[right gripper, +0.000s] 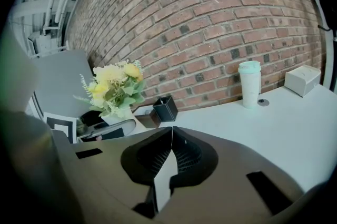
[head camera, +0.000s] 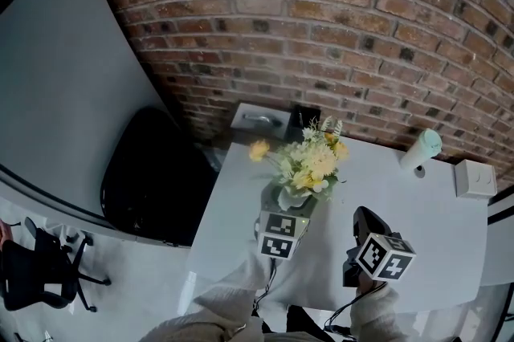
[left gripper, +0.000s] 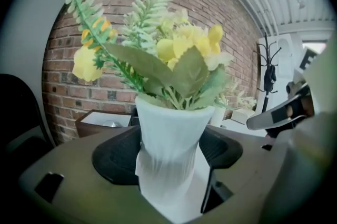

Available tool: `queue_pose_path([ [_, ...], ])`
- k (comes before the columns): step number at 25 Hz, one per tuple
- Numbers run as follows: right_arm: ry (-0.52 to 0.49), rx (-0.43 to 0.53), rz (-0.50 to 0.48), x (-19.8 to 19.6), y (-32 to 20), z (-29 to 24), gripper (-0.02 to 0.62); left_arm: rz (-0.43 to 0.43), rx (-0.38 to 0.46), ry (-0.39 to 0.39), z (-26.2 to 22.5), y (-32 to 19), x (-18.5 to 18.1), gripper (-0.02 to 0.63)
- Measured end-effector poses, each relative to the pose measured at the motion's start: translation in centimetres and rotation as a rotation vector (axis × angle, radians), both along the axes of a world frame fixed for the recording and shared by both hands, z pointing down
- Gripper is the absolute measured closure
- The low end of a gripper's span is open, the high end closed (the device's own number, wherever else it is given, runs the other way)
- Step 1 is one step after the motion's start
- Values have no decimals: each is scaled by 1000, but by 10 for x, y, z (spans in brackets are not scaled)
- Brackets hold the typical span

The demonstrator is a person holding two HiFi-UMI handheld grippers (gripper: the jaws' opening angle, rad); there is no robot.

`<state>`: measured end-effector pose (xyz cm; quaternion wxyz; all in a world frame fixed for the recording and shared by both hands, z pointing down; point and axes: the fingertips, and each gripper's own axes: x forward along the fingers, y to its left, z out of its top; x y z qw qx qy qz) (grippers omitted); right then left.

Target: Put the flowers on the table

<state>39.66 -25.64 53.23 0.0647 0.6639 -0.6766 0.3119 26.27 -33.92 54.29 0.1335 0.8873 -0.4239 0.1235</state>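
Note:
A white ribbed vase (left gripper: 169,157) of yellow flowers (head camera: 315,160) with green leaves fills the left gripper view. My left gripper (left gripper: 168,165) is shut on the vase, its dark pads pressed to both sides. In the head view the vase (head camera: 293,197) stands over the white table (head camera: 241,212), just beyond the left gripper's marker cube; I cannot tell whether it touches the top. My right gripper (right gripper: 169,162) is shut with nothing in it, held above the table to the right of the flowers (right gripper: 113,83).
A mint-lidded white tumbler (head camera: 422,148) and a white box (head camera: 475,177) stand at the table's far right. A small black box (right gripper: 165,108) sits near the brick wall. A black chair (head camera: 152,172) is left of the table.

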Motion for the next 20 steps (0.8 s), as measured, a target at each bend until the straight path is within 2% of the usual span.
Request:
queue_pose_path([
  [20, -8, 24, 8, -8, 7, -12, 571, -9, 1, -12, -8, 13, -9, 281],
])
